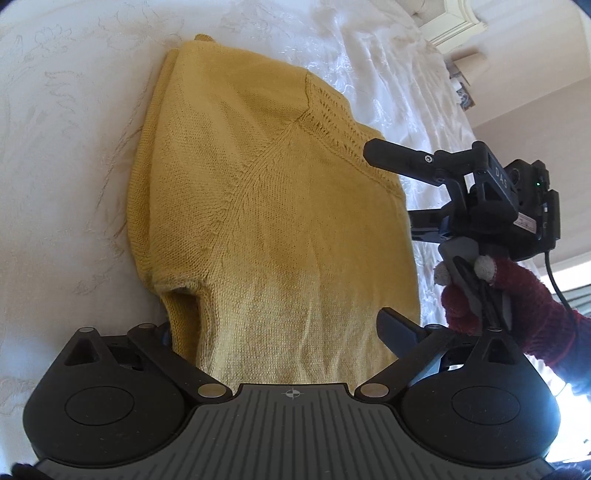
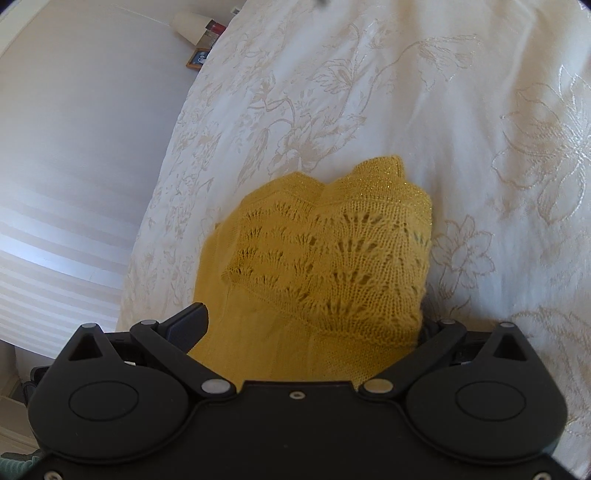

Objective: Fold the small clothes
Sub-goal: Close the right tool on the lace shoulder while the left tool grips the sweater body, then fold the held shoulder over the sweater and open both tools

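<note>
Left wrist view: we see a yellow knitted sweater (image 1: 266, 206) lying folded on a white bedspread (image 1: 66, 110) with a pale flower pattern. The left hand-held gripper (image 1: 280, 332) hangs over the near end of the garment, fingers spread wide; one finger (image 1: 397, 330) shows at the right edge of the knit, the other is hidden under it at the left. We cannot see either pad pressing the cloth.

At the right side of the sweater we note the right hand-held gripper (image 1: 391, 188), carried by a hand in a dark red glove (image 1: 491, 295). Its upper finger (image 1: 399, 158) lies over the lace band at the garment's right edge, the lower one low beside that edge.

Right wrist view: the lace-knit part of the sweater (image 2: 332, 258) sits bunched between the right hand-held gripper's (image 2: 310, 325) widely spread fingers. Whether it pinches the knit we cannot tell. A cream lampshade (image 2: 190, 24) stands far left, beyond the bed.
</note>
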### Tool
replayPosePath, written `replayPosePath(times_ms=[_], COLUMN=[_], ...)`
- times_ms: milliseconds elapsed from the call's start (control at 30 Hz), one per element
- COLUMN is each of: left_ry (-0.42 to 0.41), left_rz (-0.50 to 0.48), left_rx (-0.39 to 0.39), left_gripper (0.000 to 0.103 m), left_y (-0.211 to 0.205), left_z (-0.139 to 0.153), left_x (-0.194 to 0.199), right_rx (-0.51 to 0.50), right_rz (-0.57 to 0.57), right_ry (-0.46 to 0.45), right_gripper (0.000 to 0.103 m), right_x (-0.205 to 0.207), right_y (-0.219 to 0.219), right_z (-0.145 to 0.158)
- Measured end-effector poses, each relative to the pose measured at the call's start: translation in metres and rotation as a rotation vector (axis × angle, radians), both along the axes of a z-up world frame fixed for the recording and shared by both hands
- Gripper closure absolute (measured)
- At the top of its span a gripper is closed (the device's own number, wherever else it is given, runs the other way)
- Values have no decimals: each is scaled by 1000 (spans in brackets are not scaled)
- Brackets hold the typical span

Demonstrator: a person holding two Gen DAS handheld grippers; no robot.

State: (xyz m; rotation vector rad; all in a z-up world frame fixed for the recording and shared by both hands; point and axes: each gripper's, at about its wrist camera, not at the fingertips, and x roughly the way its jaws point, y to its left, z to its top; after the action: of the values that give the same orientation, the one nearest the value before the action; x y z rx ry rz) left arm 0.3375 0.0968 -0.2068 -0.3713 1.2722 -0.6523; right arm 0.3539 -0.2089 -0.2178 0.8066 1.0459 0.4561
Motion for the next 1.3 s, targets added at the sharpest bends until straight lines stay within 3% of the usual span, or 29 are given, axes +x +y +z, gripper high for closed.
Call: replayPosePath(times_ms=[133, 200, 233, 267, 300, 333, 367, 633, 1000, 1167, 1300], left_ry=[-10, -10, -4, 22, 55, 69, 79, 69, 66, 102, 127], left_rz=[5, 16, 23, 27, 35, 42, 39, 37, -105, -105, 27], left_rx=[9, -2, 9, 5, -25, -44, -60, -145, -160, -83, 100], left_gripper=[12, 36, 70, 82, 82, 85, 85, 86, 85, 85, 85], left_y=[-3, -1, 0, 3, 8, 10, 12, 5, -53, -69, -59], left_z=[0, -1, -3, -6, -9, -9, -9, 18, 46, 30, 6], left_x=[2, 5, 8, 10, 12, 14, 14, -4, -104, -151, -170], right_rx=[-14, -18, -18, -23, -37, -73, -102, -99, -153, -175, -280], right_rz=[-6, -5, -5, -5, -5, -4, 0, -58, -38, -22, -94], right_ry=[5, 11, 15, 24, 30, 44, 56, -11, 22, 78, 141], right_gripper=[0, 0, 0, 6, 15, 45, 54, 60, 60, 58, 51], right_x=[1, 1, 2, 4, 5, 5, 5, -29, -137, -183, -207], right_y=[2, 3, 4, 7, 8, 9, 9, 7, -30, -51, -70], right_z=[2, 2, 3, 4, 5, 7, 8, 46, 81, 67, 49])
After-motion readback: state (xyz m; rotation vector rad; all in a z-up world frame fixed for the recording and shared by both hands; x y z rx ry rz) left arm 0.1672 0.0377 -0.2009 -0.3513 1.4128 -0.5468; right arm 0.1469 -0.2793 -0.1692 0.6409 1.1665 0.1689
